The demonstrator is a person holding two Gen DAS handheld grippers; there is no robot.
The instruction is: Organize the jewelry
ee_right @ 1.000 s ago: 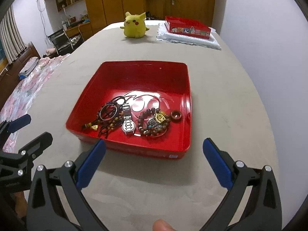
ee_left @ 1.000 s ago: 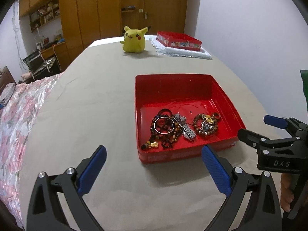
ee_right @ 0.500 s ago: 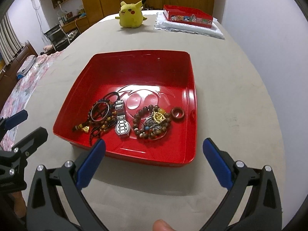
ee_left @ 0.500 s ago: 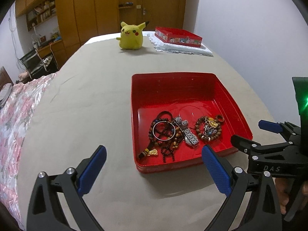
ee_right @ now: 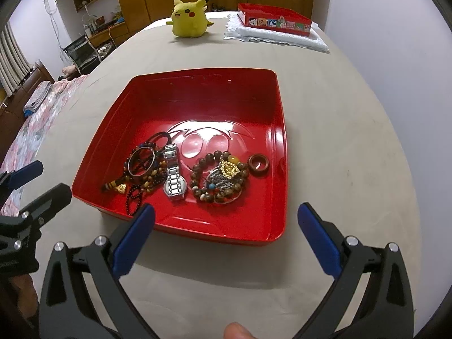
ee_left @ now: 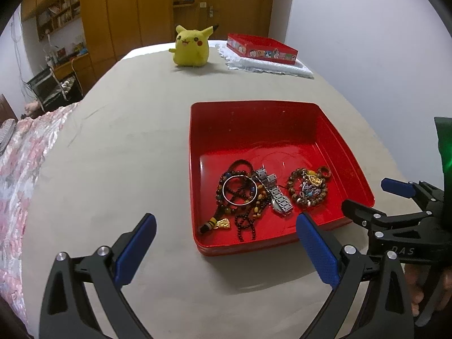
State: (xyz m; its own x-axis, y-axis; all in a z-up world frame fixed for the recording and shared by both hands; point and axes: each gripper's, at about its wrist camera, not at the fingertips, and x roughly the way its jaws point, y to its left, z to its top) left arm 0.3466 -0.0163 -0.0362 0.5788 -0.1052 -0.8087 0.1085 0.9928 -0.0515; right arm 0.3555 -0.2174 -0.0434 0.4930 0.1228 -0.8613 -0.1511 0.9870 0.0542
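You worked over a large table [ee_right: 353,141] covered in a plain beige cloth, with a white wall on its right. A red tray [ee_right: 278,130] sat on the cloth near you, ahead of both grippers. At the far end a yellow plush toy [ee_right: 189,18] stood upright, and beside it a red tin box [ee_right: 275,22] rested on a folded white lace cloth [ee_right: 282,38].

Your left gripper [ee_left: 226,251] was held above the cloth, just short of the tray's near left corner, its blue-padded jaws spread wide and holding nothing. Your right gripper [ee_right: 226,241] was held above the cloth at the tray's near edge, its jaws likewise spread wide and empty. In the left wrist view the right gripper [ee_left: 375,195] appeared just beside the tray's right corner.

All the jewelry lay in the near half of the tray. On the left, a tangle of dark beaded necklaces [ee_right: 144,175] carried a thin metal bangle [ee_right: 141,161] on top. A silver wristwatch [ee_right: 173,175] lay just to their right, touching them. Next came a brown bead bracelet [ee_right: 217,179] ringing a gold pendant [ee_right: 228,168] and a small chain. A small wooden ring [ee_right: 258,163] lay just beside the bracelet, nearest the tray's right wall.
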